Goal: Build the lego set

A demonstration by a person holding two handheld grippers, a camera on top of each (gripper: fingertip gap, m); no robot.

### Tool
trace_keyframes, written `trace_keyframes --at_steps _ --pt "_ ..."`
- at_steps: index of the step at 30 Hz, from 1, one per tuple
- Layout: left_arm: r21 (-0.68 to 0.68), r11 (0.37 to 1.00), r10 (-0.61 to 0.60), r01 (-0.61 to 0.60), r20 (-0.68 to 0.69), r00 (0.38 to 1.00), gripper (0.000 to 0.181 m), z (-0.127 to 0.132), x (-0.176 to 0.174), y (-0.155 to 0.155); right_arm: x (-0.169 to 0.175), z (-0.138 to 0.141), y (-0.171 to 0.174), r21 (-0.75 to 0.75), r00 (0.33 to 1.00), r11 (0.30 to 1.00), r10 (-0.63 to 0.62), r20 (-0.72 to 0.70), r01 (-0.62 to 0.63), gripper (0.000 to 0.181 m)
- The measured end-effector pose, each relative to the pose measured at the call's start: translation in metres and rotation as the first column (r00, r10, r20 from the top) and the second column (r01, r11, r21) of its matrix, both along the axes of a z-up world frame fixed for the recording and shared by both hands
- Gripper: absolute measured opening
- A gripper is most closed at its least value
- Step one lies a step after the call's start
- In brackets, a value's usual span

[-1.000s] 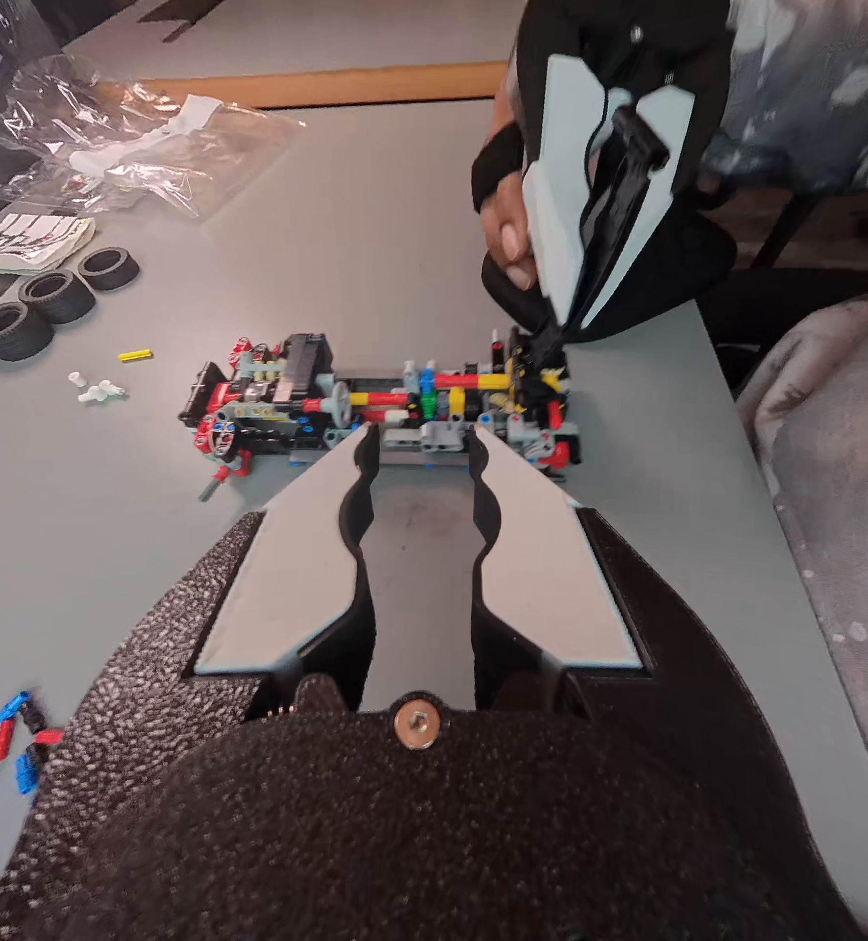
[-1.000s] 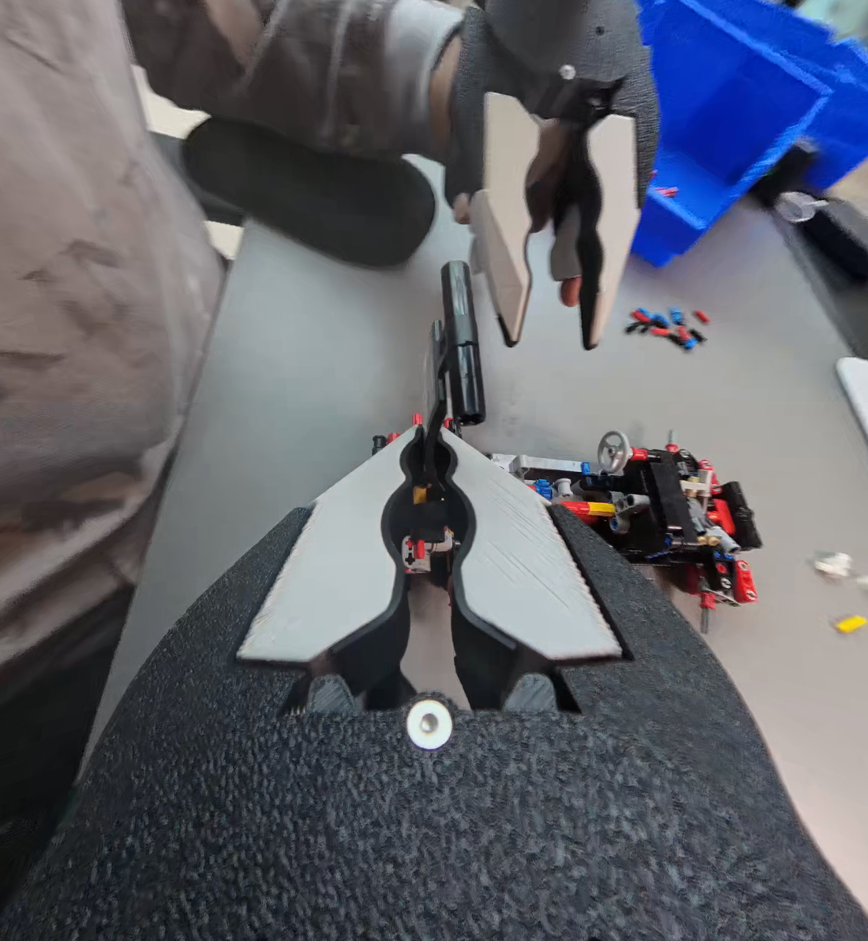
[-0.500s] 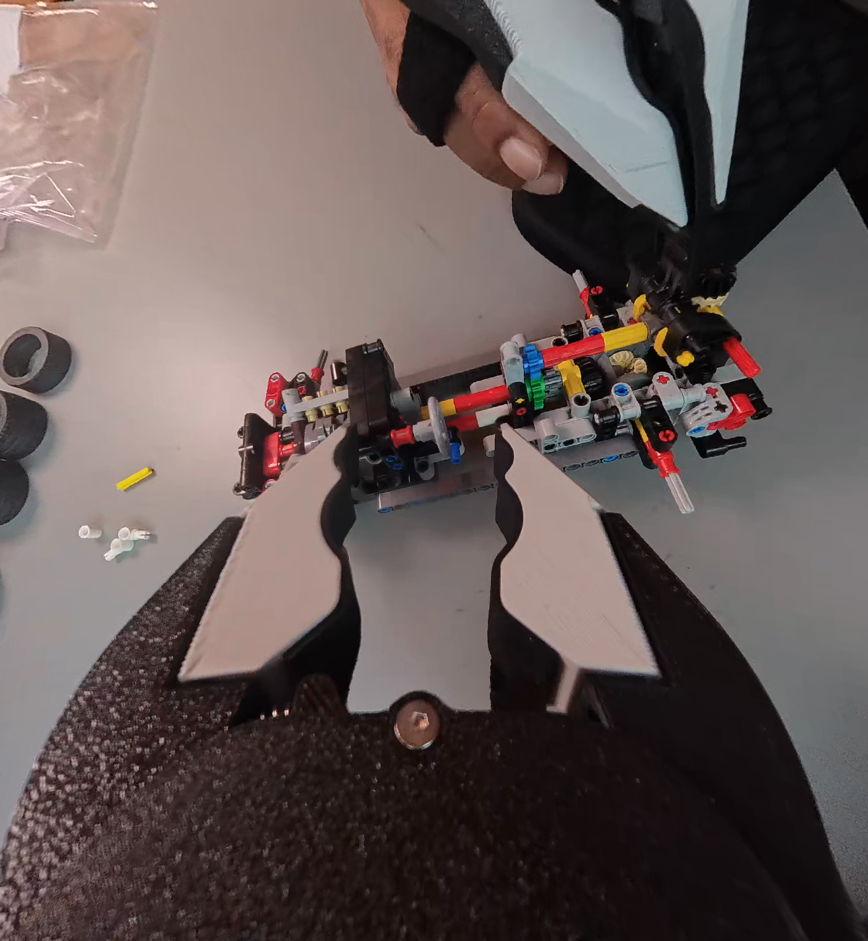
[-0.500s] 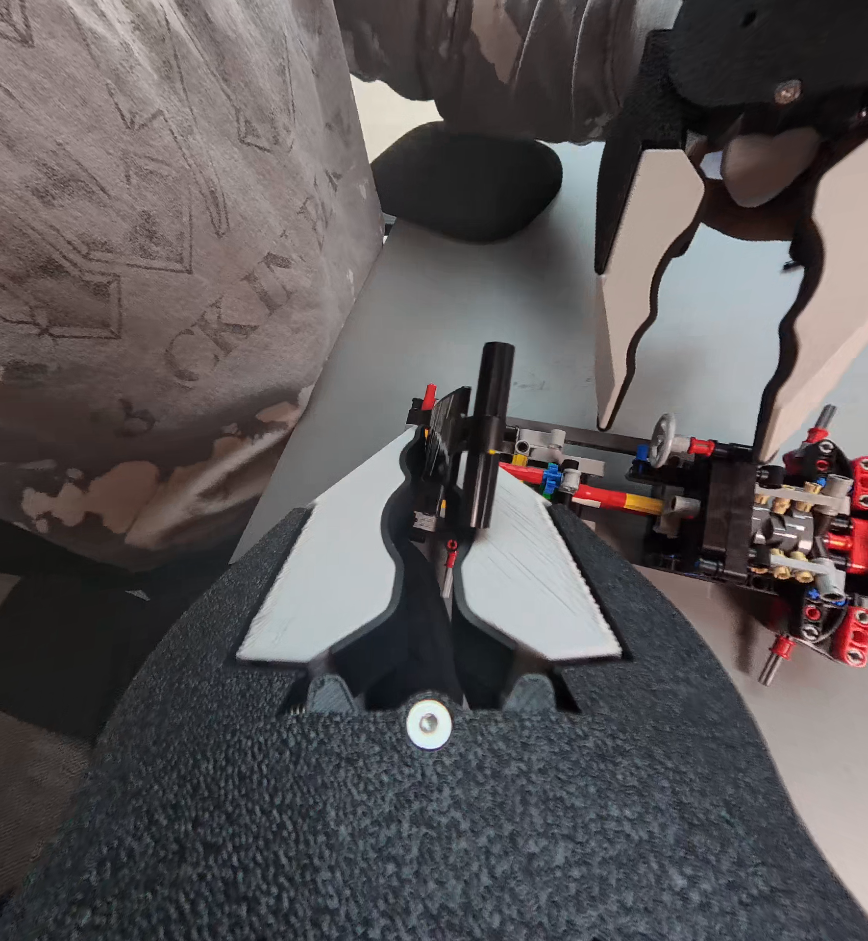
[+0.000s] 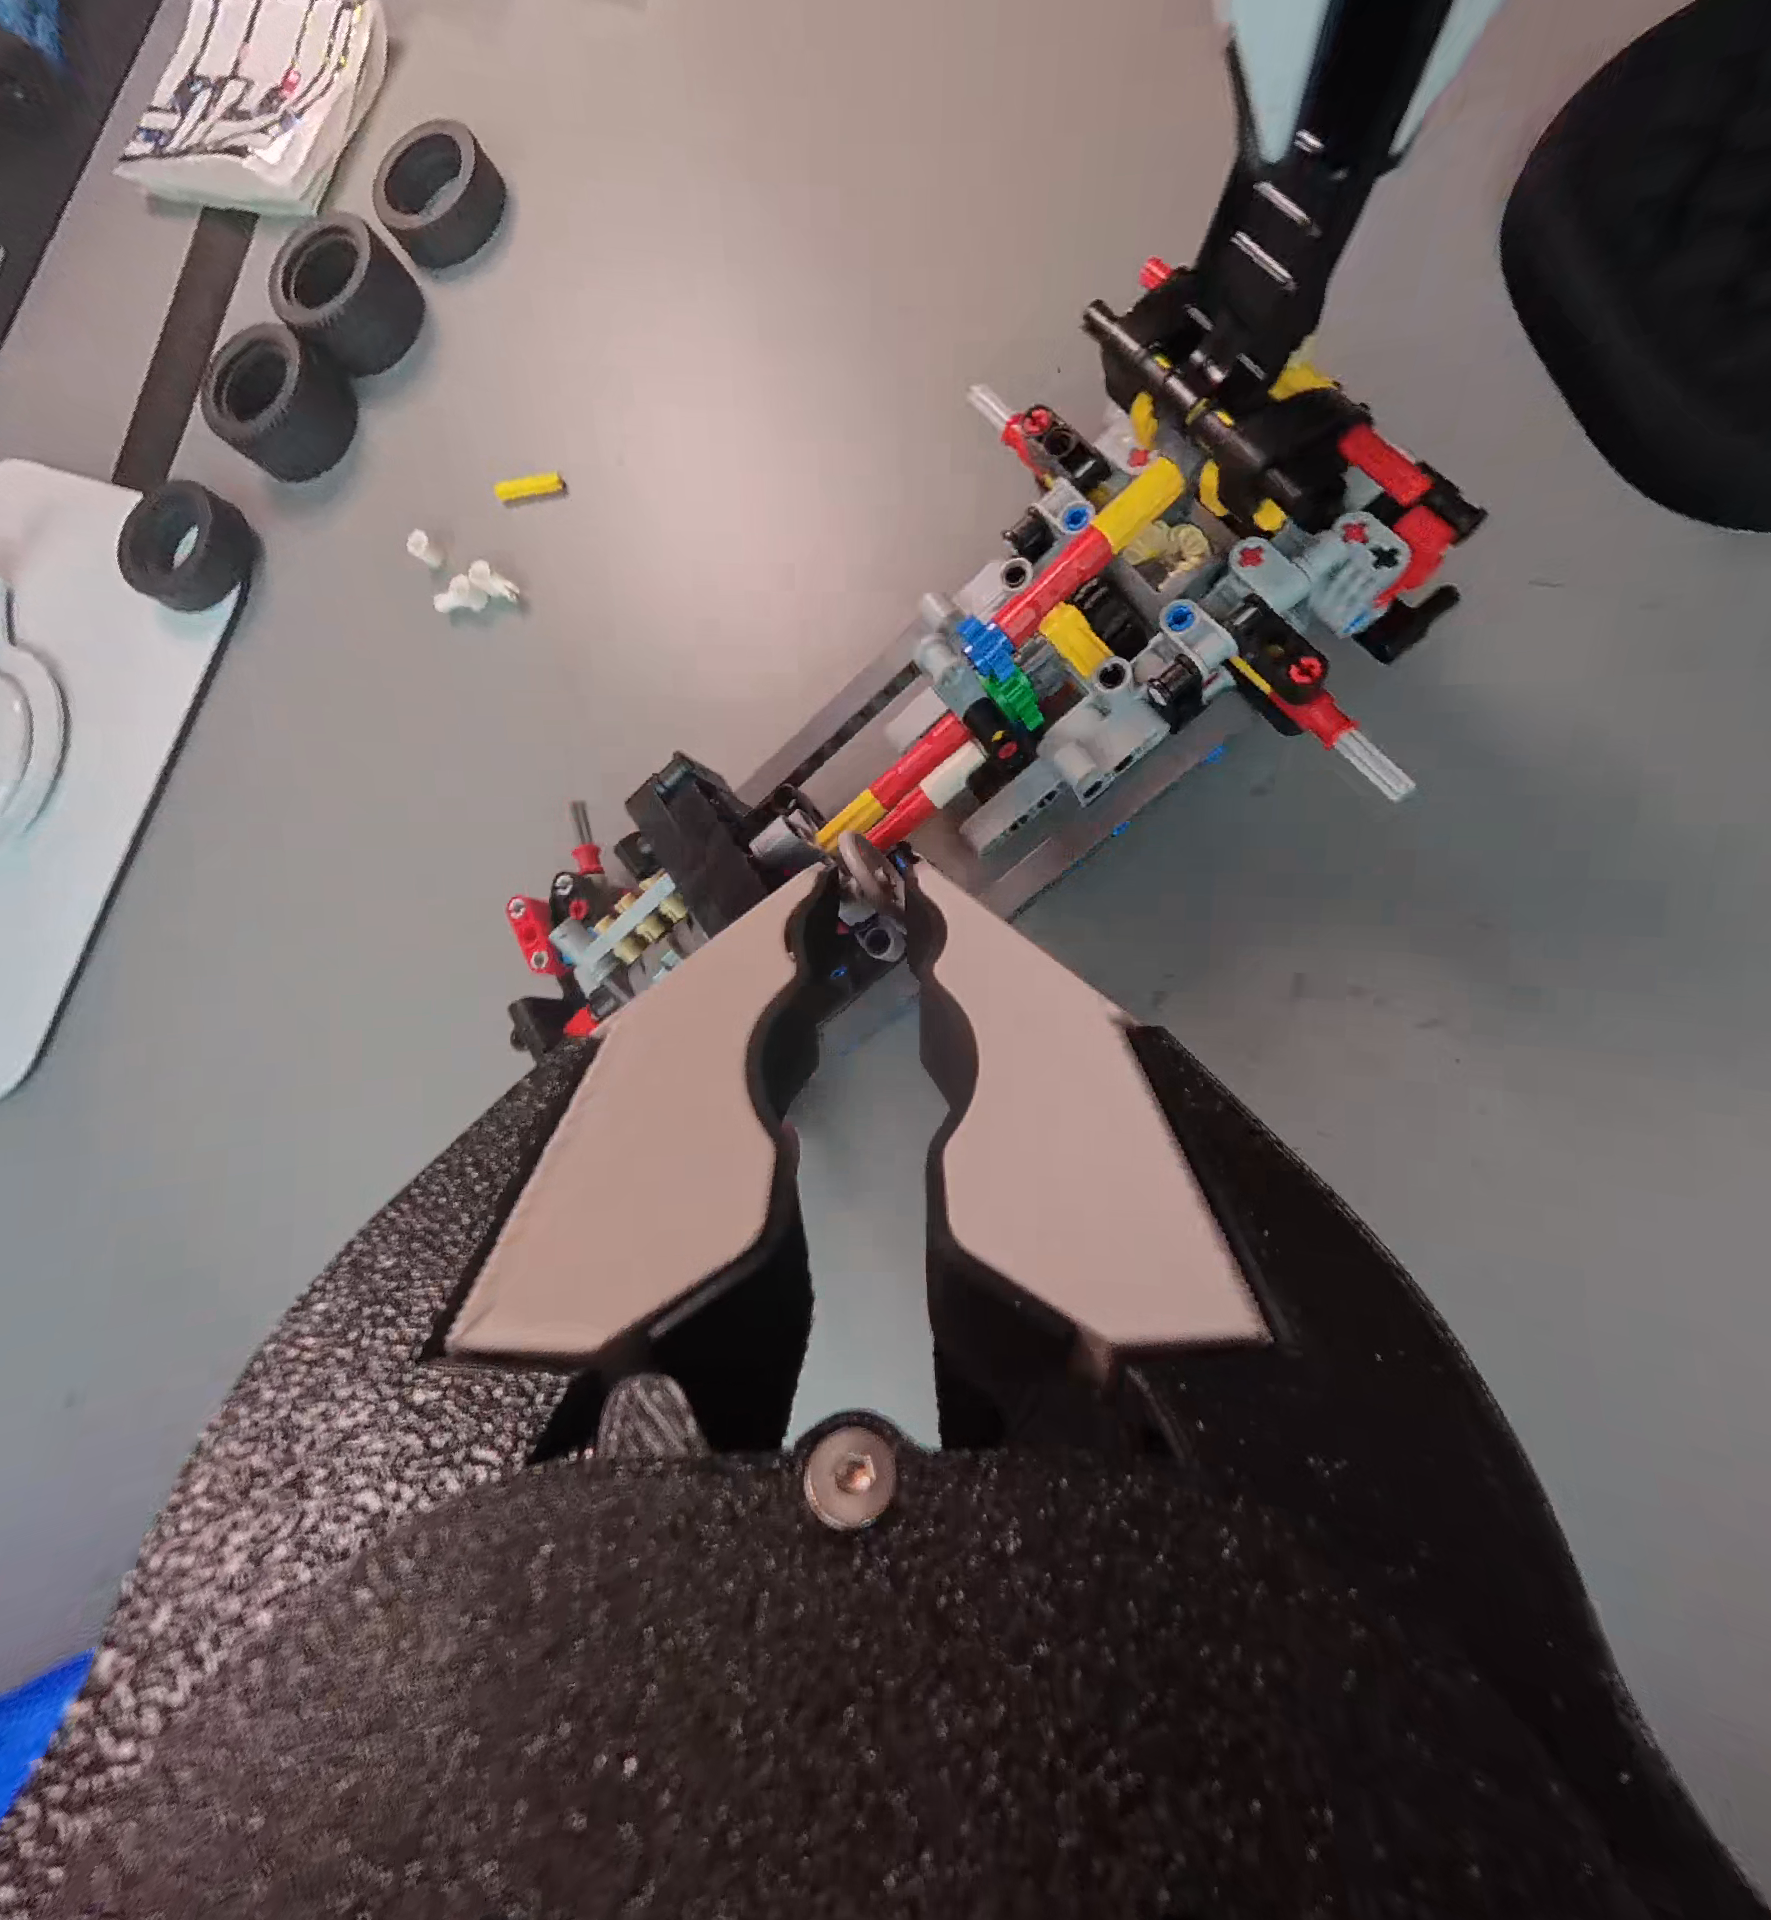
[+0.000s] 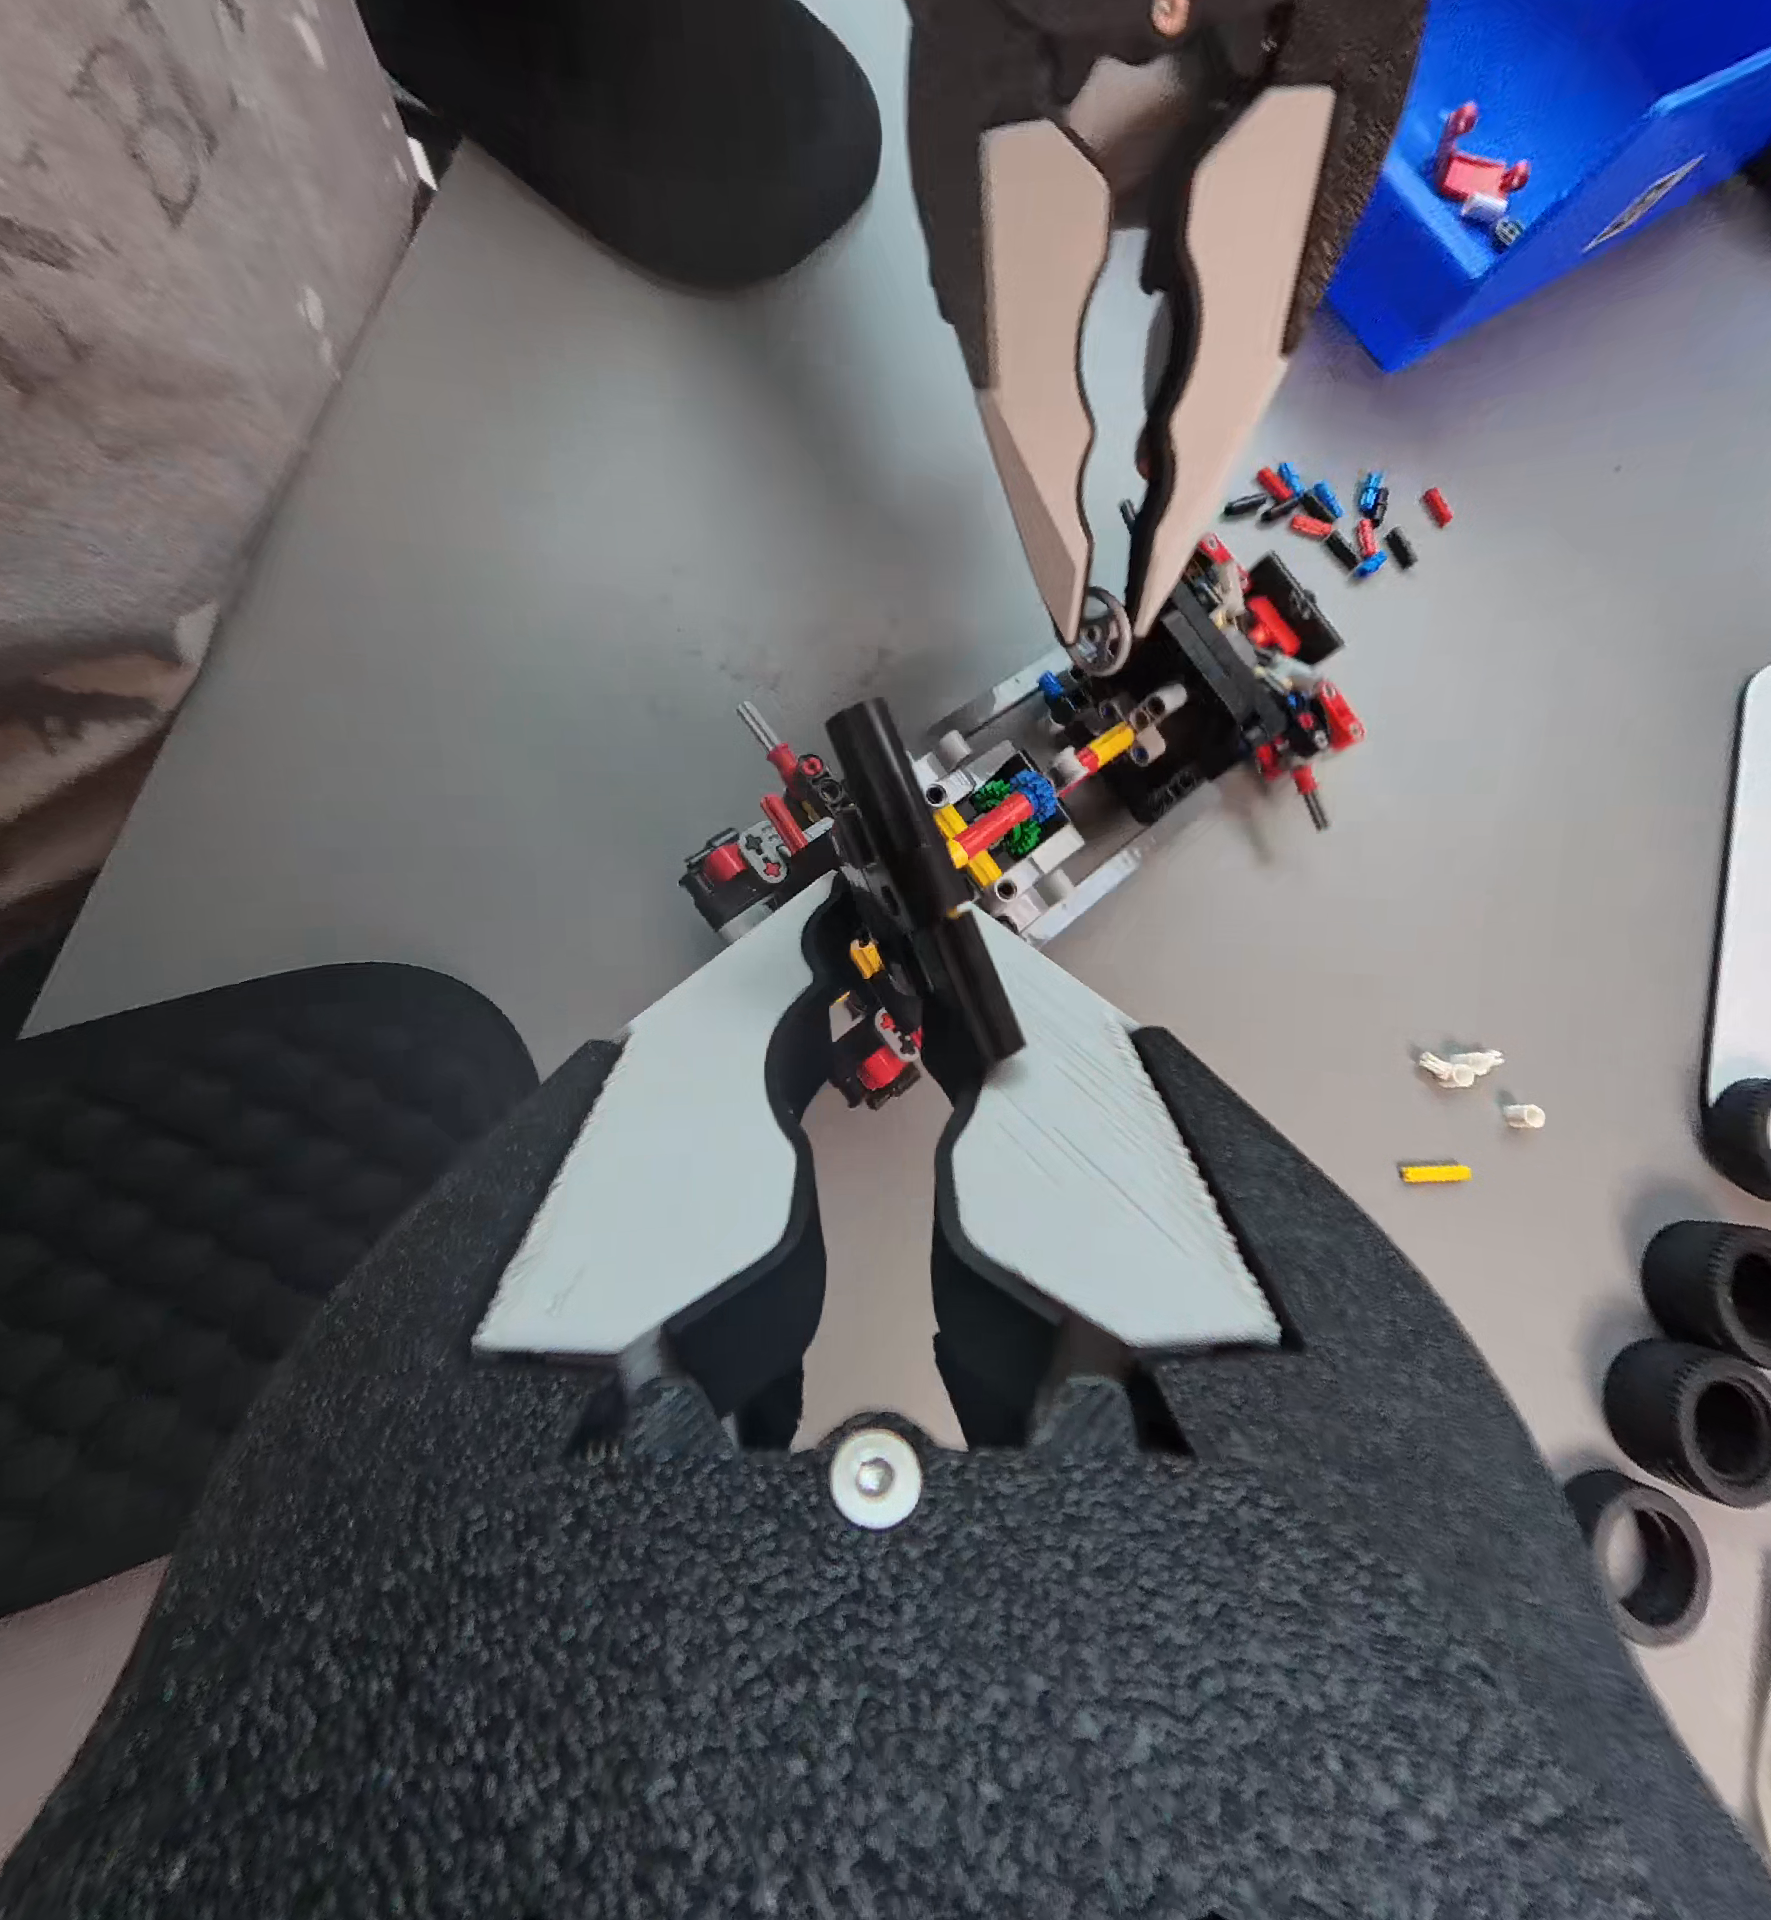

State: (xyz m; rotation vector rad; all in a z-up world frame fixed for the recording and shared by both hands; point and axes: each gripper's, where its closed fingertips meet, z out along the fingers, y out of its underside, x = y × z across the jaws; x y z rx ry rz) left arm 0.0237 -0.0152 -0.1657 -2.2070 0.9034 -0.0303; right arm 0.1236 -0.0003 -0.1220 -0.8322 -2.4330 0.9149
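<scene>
Chassis [image 5: 1047,665]: lego car frame, lying diagonally on grey table [image 5: 756,312]; red/yellow axles, blue and green gears along the middle.
Left tongs [image 5: 865,883]: tips pinched on small grey steering wheel [image 5: 868,868] at the black engine end of chassis; narrow gap between tips, filled by the wheel.
Right tongs [image 6: 907,940]: clamped on black beam part [image 6: 912,883] at the opposite end of chassis; black rod crossing over the right finger.
Same pair, other views: left tongs [image 6: 1104,613] coming down from above onto wheel [image 6: 1102,636]; right tongs only partly in frame, top edge of left wrist view.
Tyres [image 5: 341,301]: four black, loose, left of chassis, well apart from it.
Yellow pin [image 5: 530,486]: alone on table, near small white bits [image 5: 465,582].
Loose pins [image 6: 1338,520]: red/blue/black scatter just beyond the engine end.
Blue bin [image 6: 1546,208]: far corner, red part inside.
Booklet [image 5: 257,94]: beside tyres.
</scene>
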Motion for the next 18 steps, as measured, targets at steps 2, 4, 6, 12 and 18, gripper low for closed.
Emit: trace_keyframes --at_steps 2,4,6,12,18 --pt "0.010 0.999 0.048 -0.048 -0.010 0.999 0.011 -0.004 -0.003 -0.010 -0.006 -0.012 0.010 -0.014 0.999 1.000 -0.001 0.047 0.002 0.004" --pt "-0.009 0.998 0.070 -0.070 -0.003 0.998 0.010 -0.010 0.001 -0.022 -0.012 -0.025 0.020 -0.040 0.994 0.998 -0.034 0.104 0.038 0.003" --pt "-0.014 0.996 0.085 -0.084 0.042 0.996 0.011 -0.011 0.009 -0.031 -0.021 -0.027 0.031 -0.090 0.992 0.992 -0.077 0.104 0.087 0.003" --pt "-0.026 0.999 0.028 -0.023 0.216 0.976 0.018 0.006 0.021 -0.048 -0.026 0.000 0.051 -0.243 0.957 0.930 -0.290 -0.025 0.276 0.026" --pt "-0.034 0.998 -0.037 0.047 0.258 0.965 0.028 0.011 0.014 -0.045 -0.023 -0.023 -0.013 -0.172 0.892 0.880 -0.452 -0.017 0.443 0.065"
